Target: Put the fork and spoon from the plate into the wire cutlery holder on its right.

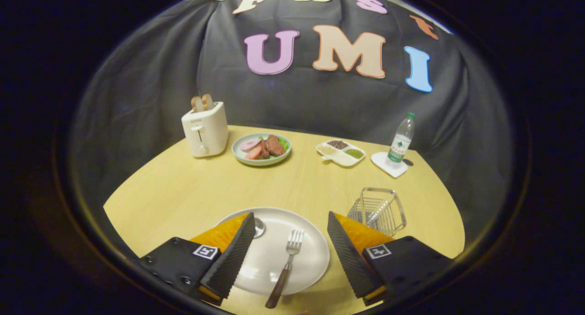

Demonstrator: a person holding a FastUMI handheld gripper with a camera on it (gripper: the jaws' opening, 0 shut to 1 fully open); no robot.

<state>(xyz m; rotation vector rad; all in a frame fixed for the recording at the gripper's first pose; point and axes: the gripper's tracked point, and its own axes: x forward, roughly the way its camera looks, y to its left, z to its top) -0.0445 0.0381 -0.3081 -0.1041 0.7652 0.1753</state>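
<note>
While the claw (291, 223) gapes wide over the round plate (311, 269), a wooden-handled fork (285, 264) lies between its fingers — untouched

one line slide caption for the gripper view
Open gripper hovers over the plate, fork between its fingers, spoon by one finger, wire cutlery holder beside.

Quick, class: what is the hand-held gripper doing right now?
Hand-held gripper: open, holding nothing, fingers either side of the fork on the plate.
</note>
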